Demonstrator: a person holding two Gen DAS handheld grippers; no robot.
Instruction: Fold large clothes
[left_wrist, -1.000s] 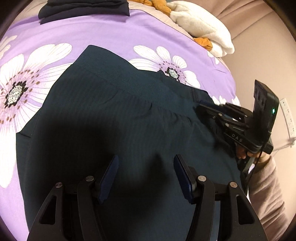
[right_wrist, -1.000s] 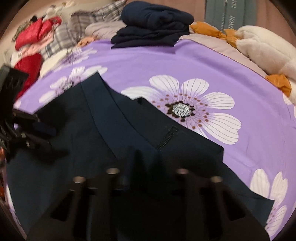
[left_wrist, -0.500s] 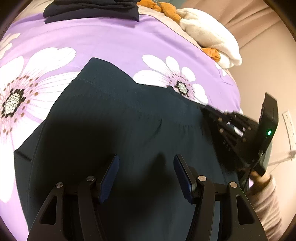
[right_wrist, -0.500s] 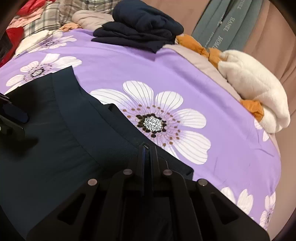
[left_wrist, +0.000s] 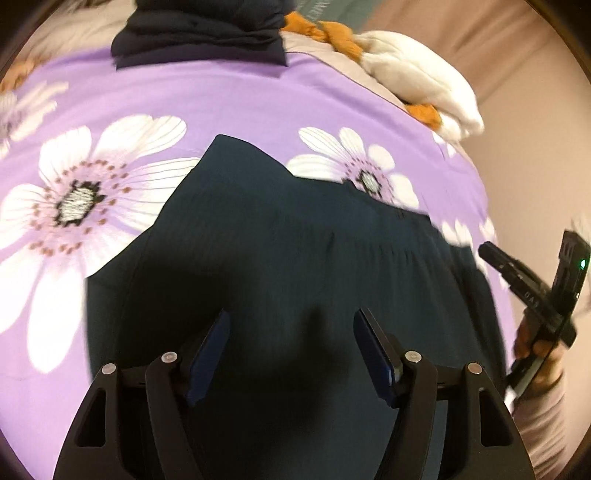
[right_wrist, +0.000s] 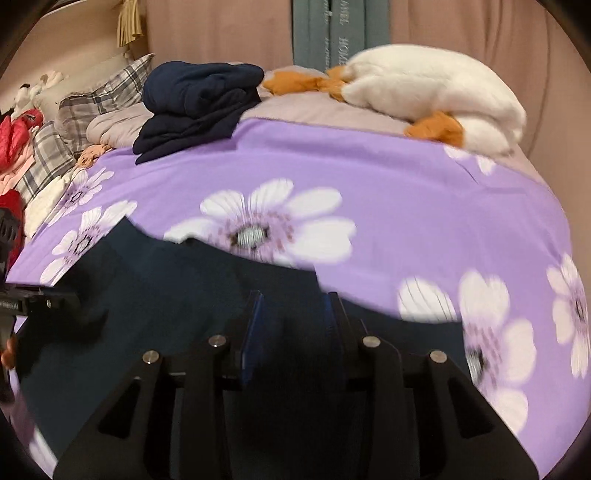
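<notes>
I see the dark navy garment (left_wrist: 295, 251) lying flat on the purple flowered bedspread (left_wrist: 229, 96). My left gripper (left_wrist: 291, 345) hovers above it, jaws wide, having just opened further, nothing between them. My right gripper (right_wrist: 291, 325) has just parted narrowly over the garment's edge, pinching nothing.

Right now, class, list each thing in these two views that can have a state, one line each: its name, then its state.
dark garment: spread flat on the bedspread, neither gripper holding it.
left gripper: open, jaws just widened, only the garment lying beneath them.
right gripper: open, jaws just parted, no cloth pinched between them.
navy clothes pile: folded, stacked at the far edge.
purple floral bedspread: laid out smooth.
white plush toy: lying on its side.
</notes>
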